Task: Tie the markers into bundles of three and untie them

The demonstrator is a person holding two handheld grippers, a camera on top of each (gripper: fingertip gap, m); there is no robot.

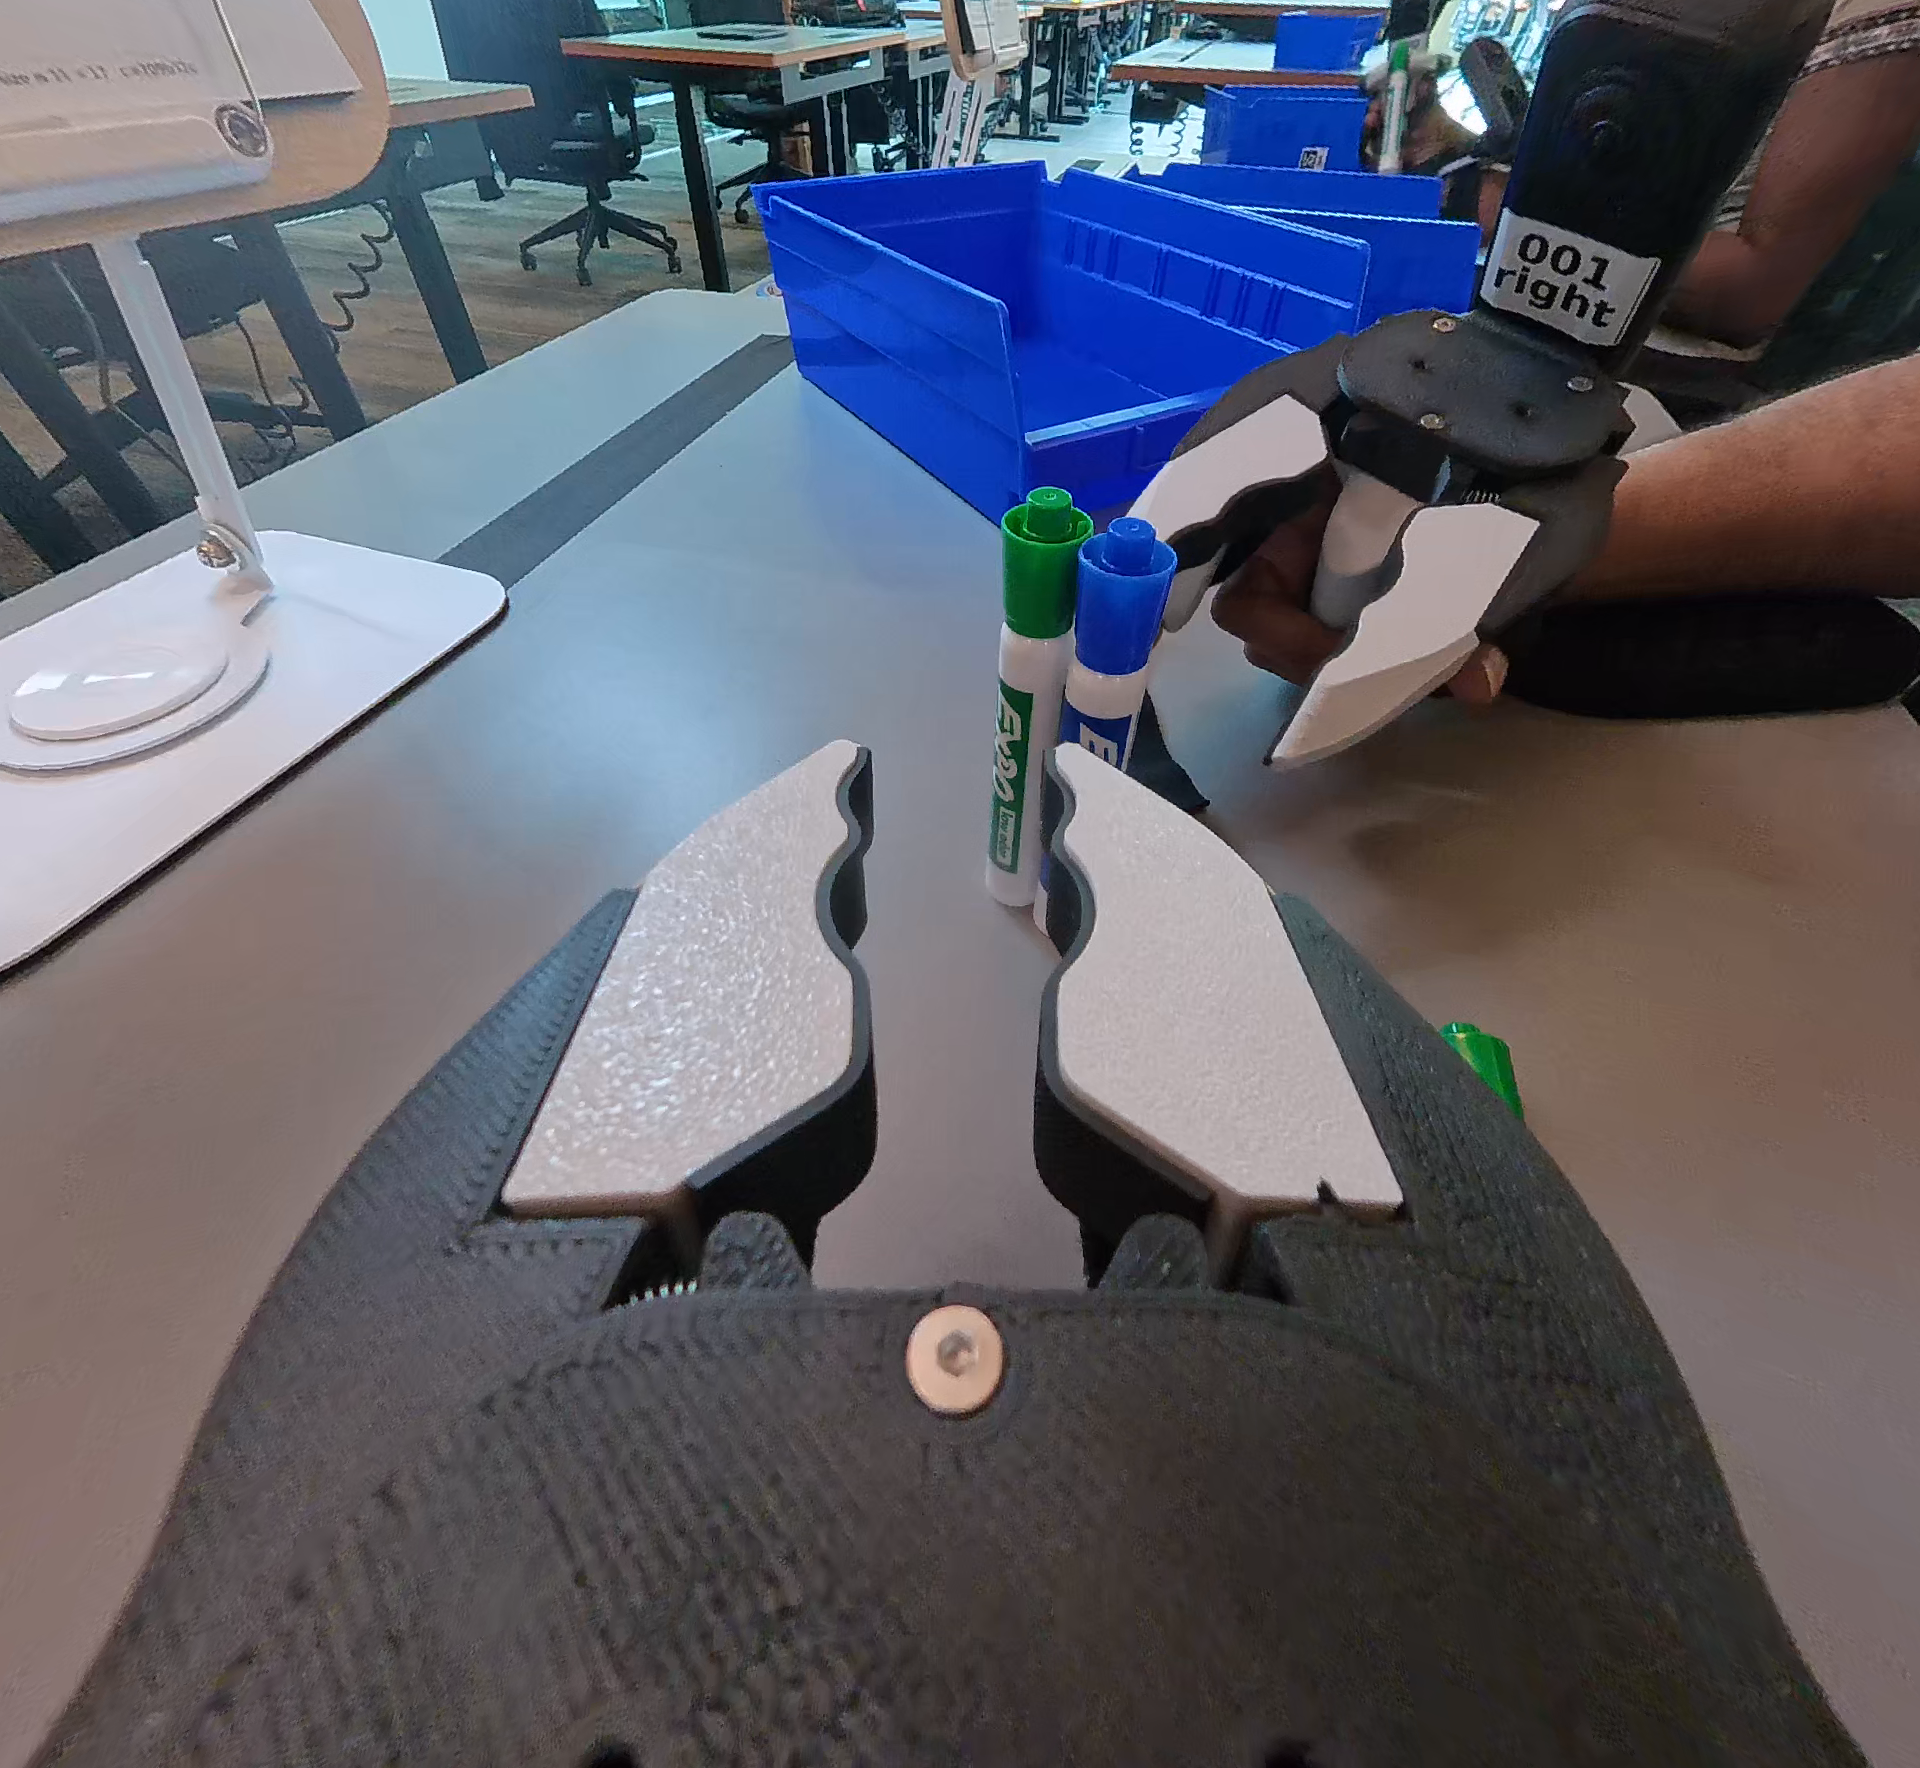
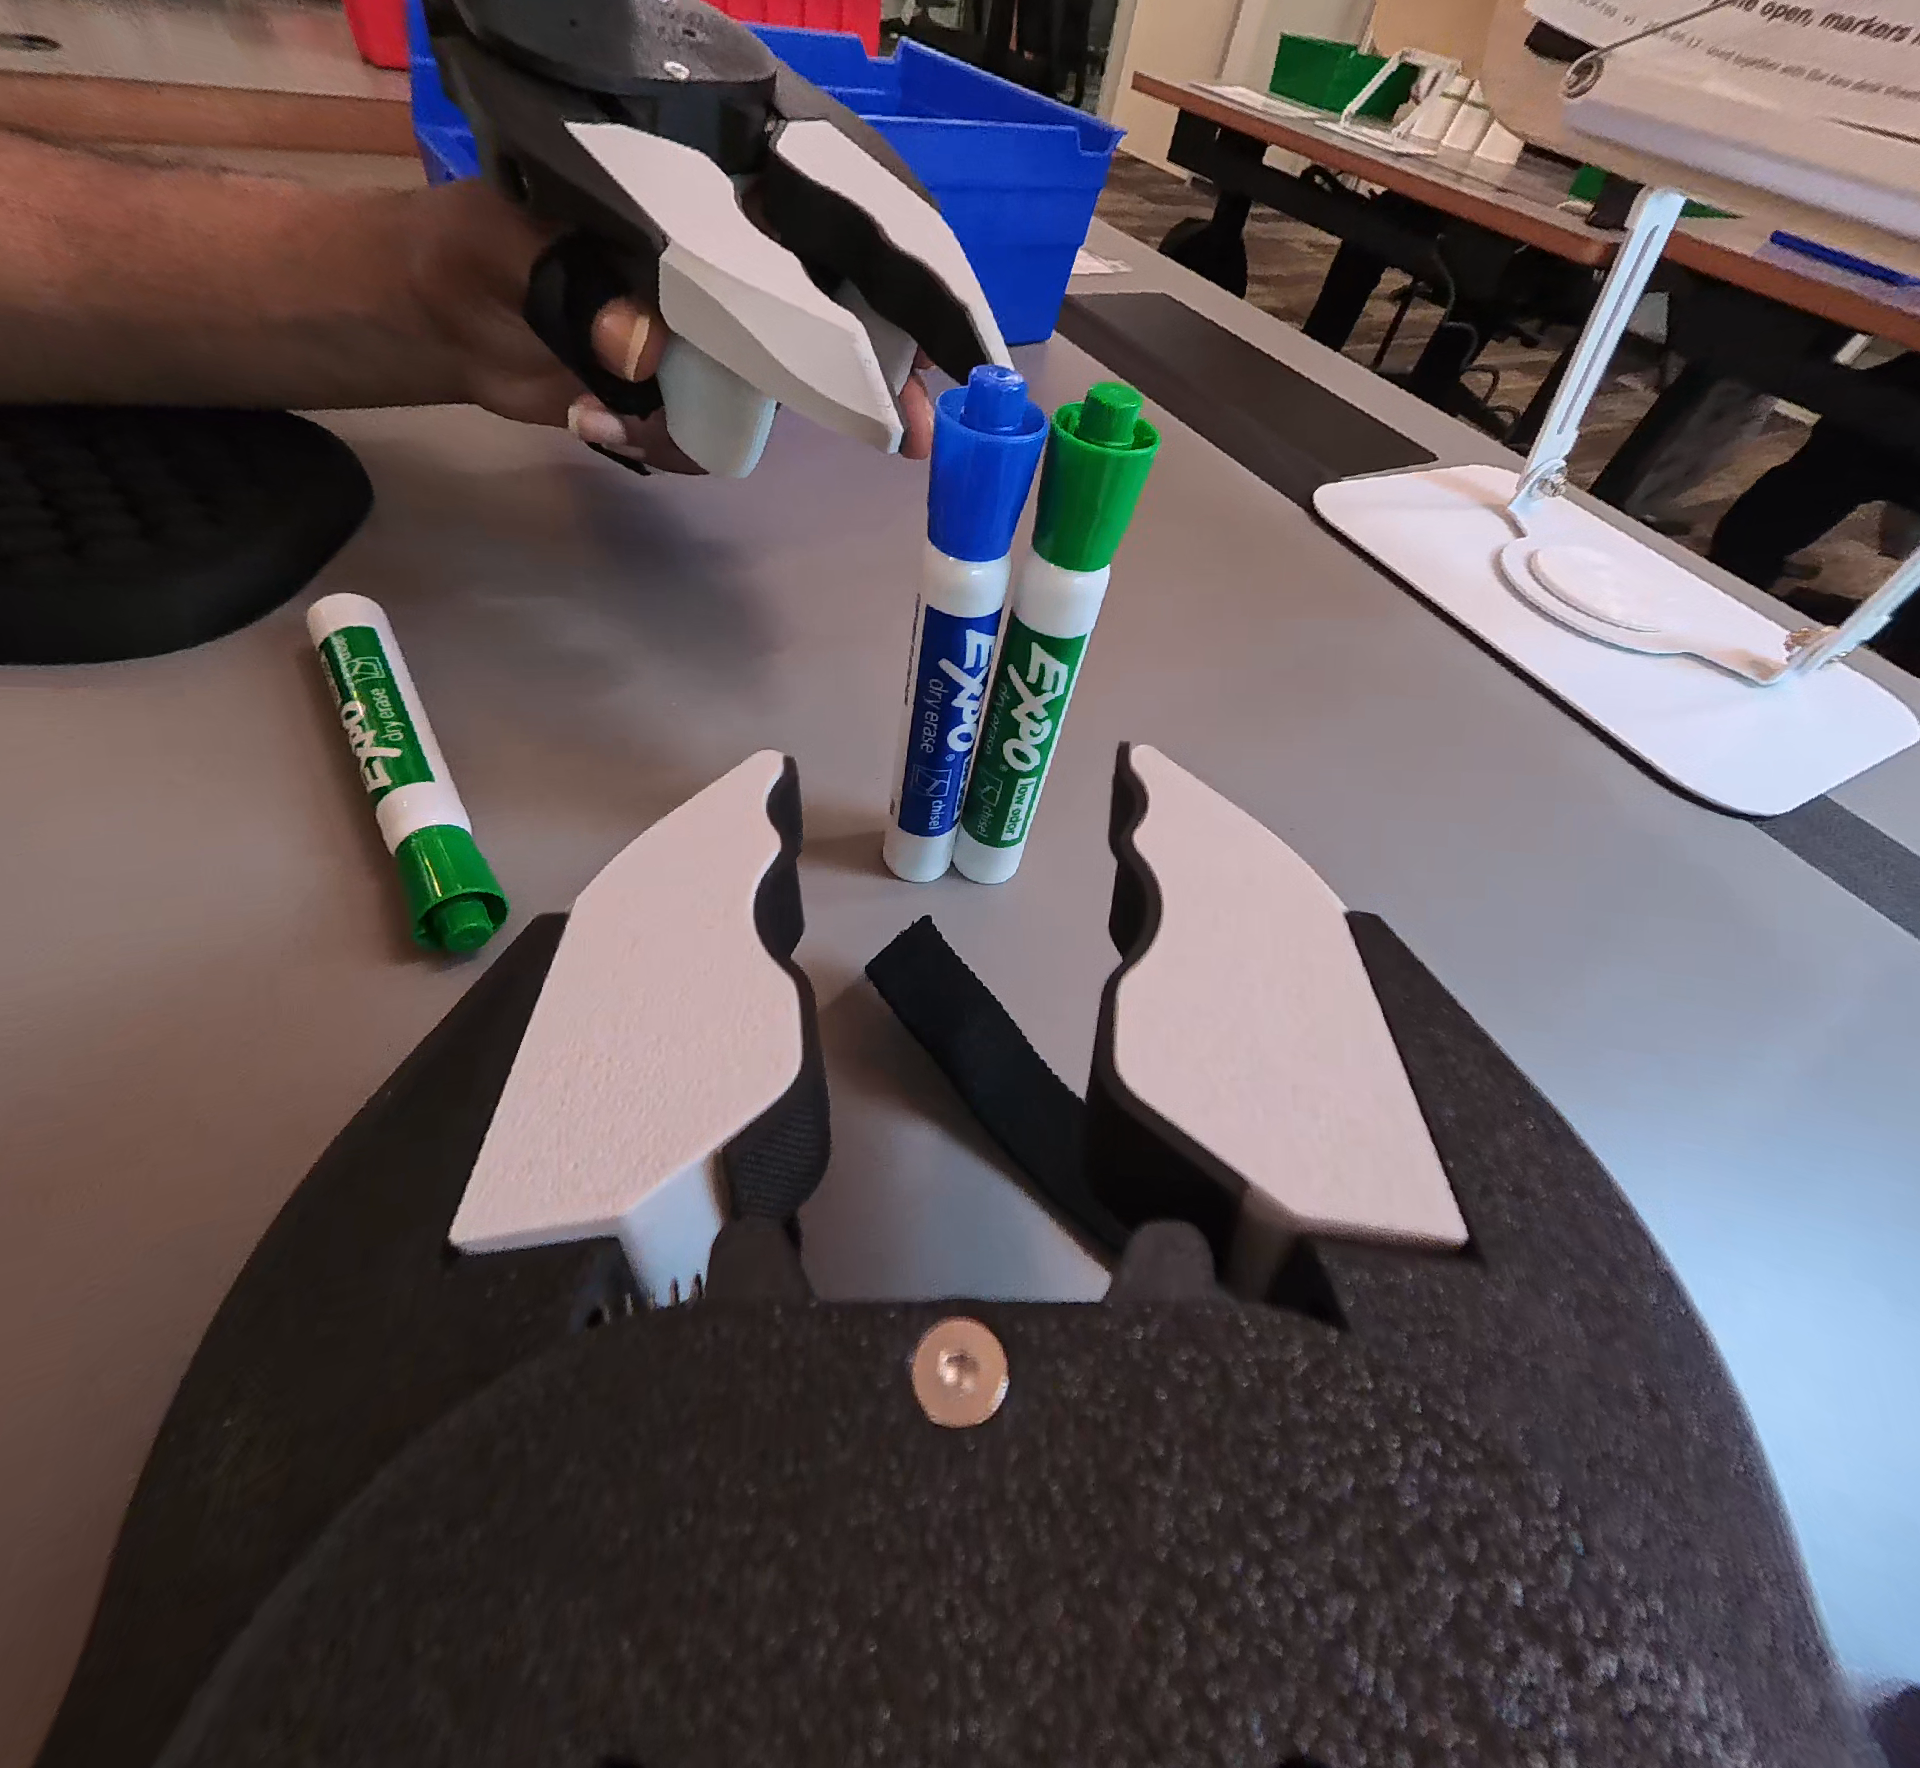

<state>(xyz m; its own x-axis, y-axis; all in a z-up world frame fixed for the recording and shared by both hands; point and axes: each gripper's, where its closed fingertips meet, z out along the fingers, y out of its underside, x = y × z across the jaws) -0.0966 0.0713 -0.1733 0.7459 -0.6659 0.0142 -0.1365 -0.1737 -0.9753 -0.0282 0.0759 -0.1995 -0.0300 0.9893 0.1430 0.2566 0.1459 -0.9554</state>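
Standing pens: a blue pen (image 2: 961, 638) and a green pen (image 2: 1049, 648) stand up on the grey table (image 2: 644, 638), caps on top. They touch side by side and lean a little.
Lying pen: another green pen (image 2: 400, 768) lies flat on the table, to the left of the standing pair in the right wrist view, well apart from them. Its cap points to the near side.
Black strap: a black strap (image 2: 977, 1043) lies on the table just in front of the standing pens. It runs in between the two fingers of the right tongs.
Right tongs: the right tongs (image 2: 961, 819) are wide open and hold nothing. The strap lies in the gap, and its near end goes under the right finger.
Left tongs: the left tongs (image 1: 956, 778) are partly open and hold nothing. Their tips are close to the tops of the two standing pens.
Hands: a hand (image 2: 540, 336) holds the left tongs.
Blue bin: a blue bin (image 1: 997, 316) sits on the far side of the table, past the pens.
White stand: a white stand (image 2: 1621, 617) with a flat base sits to the right in the right wrist view.
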